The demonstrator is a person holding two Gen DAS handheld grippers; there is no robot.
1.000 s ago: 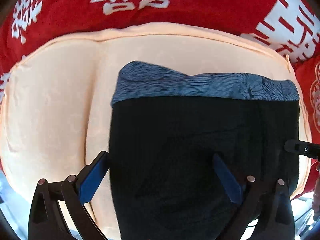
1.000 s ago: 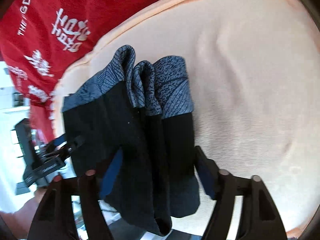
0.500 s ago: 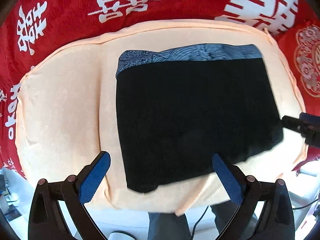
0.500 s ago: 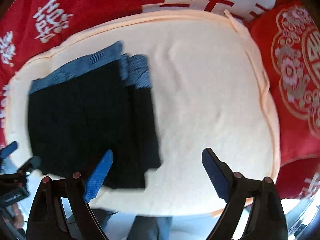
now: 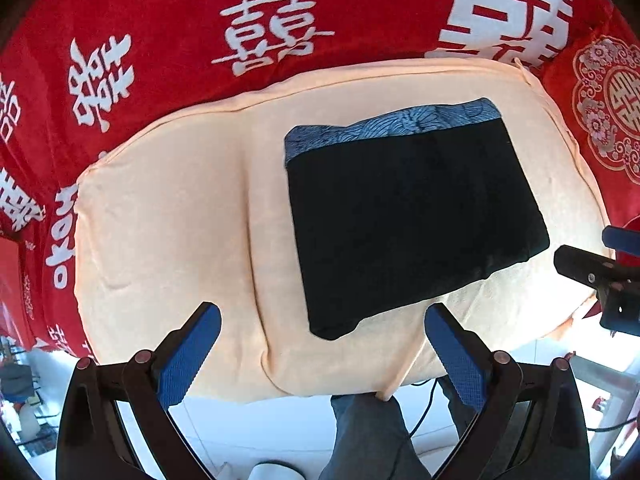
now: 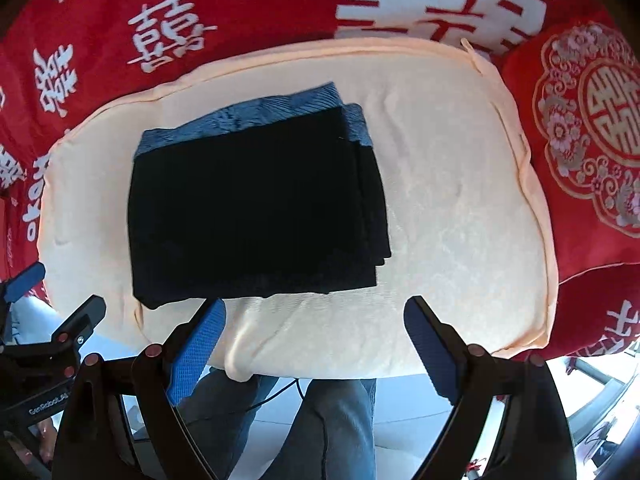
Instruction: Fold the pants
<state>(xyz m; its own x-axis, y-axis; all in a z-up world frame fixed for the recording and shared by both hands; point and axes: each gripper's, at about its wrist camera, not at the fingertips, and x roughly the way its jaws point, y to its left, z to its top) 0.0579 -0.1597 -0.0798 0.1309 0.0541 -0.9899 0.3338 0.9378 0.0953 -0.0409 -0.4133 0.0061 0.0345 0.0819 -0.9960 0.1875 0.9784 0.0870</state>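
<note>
matt black cloth pants (image 5: 408, 216), soft peach fabric cushion (image 5: 168, 220), plush red cloth cover (image 5: 168, 12)

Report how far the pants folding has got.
Done, by the look of it: the black pants lie as a compact layered rectangle on the peach cushion, the patterned blue waistband along the far edge. In hand: nothing. The left gripper and right gripper both have their jaws wide and empty, above the near edge. Left: at most squaring the stepped layers on the right side.

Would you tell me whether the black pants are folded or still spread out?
Folded. The pants lie as a compact rectangle on the peach cushion, with stacked layer edges stepped along their right side.
</note>
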